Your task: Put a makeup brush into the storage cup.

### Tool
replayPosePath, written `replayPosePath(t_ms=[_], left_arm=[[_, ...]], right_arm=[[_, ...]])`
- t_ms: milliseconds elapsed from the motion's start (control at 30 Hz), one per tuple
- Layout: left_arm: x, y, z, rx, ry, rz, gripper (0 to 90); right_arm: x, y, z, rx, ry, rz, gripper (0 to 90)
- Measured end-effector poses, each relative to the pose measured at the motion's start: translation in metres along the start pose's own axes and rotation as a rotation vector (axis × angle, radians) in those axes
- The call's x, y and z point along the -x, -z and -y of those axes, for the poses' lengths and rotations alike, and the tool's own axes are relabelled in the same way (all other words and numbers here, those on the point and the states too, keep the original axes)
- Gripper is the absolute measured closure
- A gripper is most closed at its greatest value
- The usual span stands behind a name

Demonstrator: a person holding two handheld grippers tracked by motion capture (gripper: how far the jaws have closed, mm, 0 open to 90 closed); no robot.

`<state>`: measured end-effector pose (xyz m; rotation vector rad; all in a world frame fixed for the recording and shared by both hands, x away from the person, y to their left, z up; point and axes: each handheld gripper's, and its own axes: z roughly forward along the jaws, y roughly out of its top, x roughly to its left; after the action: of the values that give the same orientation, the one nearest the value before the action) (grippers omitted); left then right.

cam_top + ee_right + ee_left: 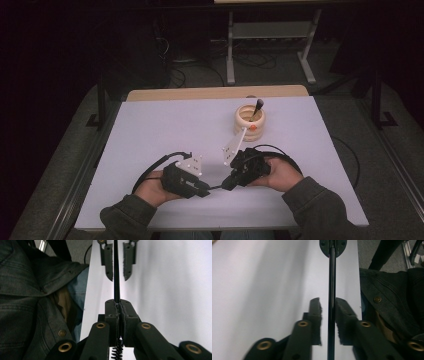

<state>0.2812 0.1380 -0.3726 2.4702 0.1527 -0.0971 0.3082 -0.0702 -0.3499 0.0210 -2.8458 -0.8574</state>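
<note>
The right gripper (119,308) pinches a thin black bristled brush (116,277), whose smooth rod passes untouched between the left gripper's (328,317) slightly parted foam-padded fingers (316,315).

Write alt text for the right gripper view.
The right gripper is shut on a thin black brush, bristles showing below its pads. Farther along the handle, the left gripper brackets it with gaps either side, over a white table; the person's dark jacket is at left.

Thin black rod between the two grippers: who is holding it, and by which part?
The right gripper is clamped on the thin black rod just above its bristled end. The left gripper has its fingers either side, not pressing.
</note>
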Motion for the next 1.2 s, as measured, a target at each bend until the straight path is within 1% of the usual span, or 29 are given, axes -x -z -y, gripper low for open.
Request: replayPosePath(t_ms=[67, 100, 133, 167, 200, 233, 267, 300, 333, 367, 400, 433, 467, 533, 567, 600, 633, 667, 700, 767, 833, 900, 967, 1000, 1033, 1100, 1133, 1167, 1200], left_arm=[[0.001, 0.0, -0.003, -0.006, -0.002, 0.01, 73.5], [0.002, -0.001, -0.005, -0.01, -0.011, 0.009, 74.2], [0.002, -0.001, -0.006, -0.018, -0.028, 0.006, 76.1], [0.002, -0.002, -0.006, -0.021, -0.021, 0.013, 78.1], [0.002, -0.002, -0.006, -0.025, -0.027, 0.015, 80.7], [0.002, -0.002, -0.006, -0.026, -0.036, 0.007, 83.8], [0.002, -0.002, -0.006, -0.024, -0.033, 0.001, 84.1], [0.002, -0.001, -0.006, -0.021, -0.032, -0.006, 84.3], [0.002, 0.0, -0.005, -0.013, -0.026, -0.006, 84.5], [0.002, 0.0, -0.003, -0.007, -0.015, -0.005, 84.5], [0.001, 0.0, -0.002, 0.0, -0.014, -0.012, 84.6], [0.001, 0.001, 0.0, 0.004, -0.006, -0.016, 84.7], [0.001, 0.001, 0.001, 0.012, -0.003, -0.019, 84.7], [-0.001, 0.003, 0.004, 0.024, 0.007, -0.023, 84.7], [-0.002, 0.004, 0.006, 0.036, 0.012, -0.031, 84.7], [-0.001, 0.004, 0.007, 0.055, 0.034, -0.029, 84.7], [-0.002, 0.006, 0.008, 0.071, 0.04, -0.03, 84.7], [-0.003, 0.007, 0.008, 0.081, 0.043, -0.035, 84.7], [-0.003, 0.007, 0.008, 0.093, 0.049, -0.035, 84.7], [-0.003, 0.008, 0.008, 0.099, 0.046, -0.036, 84.8], [-0.003, 0.008, 0.007, 0.101, 0.044, -0.034, 84.8], [-0.003, 0.007, 0.007, 0.102, 0.046, -0.034, 84.7], [-0.003, 0.006, 0.006, 0.098, 0.042, -0.034, 84.8], [-0.003, 0.006, 0.006, 0.096, 0.037, -0.034, 84.7], [-0.003, 0.005, 0.006, 0.098, 0.042, -0.032, 84.7], [-0.003, 0.005, 0.006, 0.091, 0.036, -0.034, 84.7], [-0.003, 0.004, 0.006, 0.083, 0.029, -0.033, 84.5], [-0.003, 0.003, 0.006, 0.082, 0.032, -0.032, 84.4], [-0.002, 0.002, 0.005, 0.077, 0.037, -0.032, 84.3]], right_arm=[[-0.001, -0.002, -0.003, -0.032, 0.003, 0.001, 84.6], [-0.001, -0.002, -0.006, -0.045, 0.013, 0.002, 84.6], [-0.002, -0.002, -0.008, -0.055, 0.024, 0.003, 84.6], [-0.003, -0.001, -0.01, -0.059, 0.028, 0.005, 84.6], [-0.003, 0.0, -0.012, -0.062, 0.029, 0.005, 84.6], [-0.004, 0.001, -0.014, -0.064, 0.032, 0.013, 84.6], [-0.005, 0.002, -0.015, -0.068, 0.038, 0.018, 84.5], [-0.006, 0.003, -0.016, -0.069, 0.03, 0.022, 83.8], [-0.005, 0.003, -0.016, -0.058, 0.031, 0.029, 81.2], [-0.005, 0.004, -0.014, -0.031, 0.023, 0.044, 69.1], [-0.003, 0.006, -0.012, 0.005, 0.003, 0.047, 62.5], [-0.001, 0.008, -0.01, 0.039, -0.028, 0.033, 58.7], [0.0, 0.01, -0.006, 0.067, -0.036, 0.042, 57.0], [0.001, 0.012, 0.002, 0.118, -0.07, 0.042, 54.0], [0.001, 0.014, 0.007, 0.139, -0.095, 0.059, 52.2], [0.002, 0.015, 0.011, 0.167, -0.108, 0.059, 51.9], [0.002, 0.015, 0.016, 0.201, -0.126, 0.052, 51.4], [0.003, 0.015, 0.02, 0.223, -0.14, 0.06, 50.4], [0.003, 0.014, 0.023, 0.249, -0.146, 0.068, 50.9], [0.002, 0.014, 0.027, 0.281, -0.177, 0.049, 53.4], [0.002, 0.011, 0.027, 0.278, -0.167, 0.064, 56.6], [0.003, 0.01, 0.026, 0.288, -0.149, 0.06, 61.2], [0.003, 0.01, 0.025, 0.288, -0.16, 0.046, 66.0], [0.004, 0.01, 0.024, 0.294, -0.149, 0.042, 68.3], [0.003, 0.01, 0.024, 0.293, -0.152, 0.035, 71.5], [0.005, 0.009, 0.023, 0.298, -0.134, 0.022, 81.3], [0.006, 0.008, 0.023, 0.298, -0.123, 0.013, 82.5], [0.005, 0.008, 0.022, 0.296, -0.137, -0.007, 83.3], [0.005, 0.007, 0.021, 0.284, -0.138, -0.013, 83.8]])
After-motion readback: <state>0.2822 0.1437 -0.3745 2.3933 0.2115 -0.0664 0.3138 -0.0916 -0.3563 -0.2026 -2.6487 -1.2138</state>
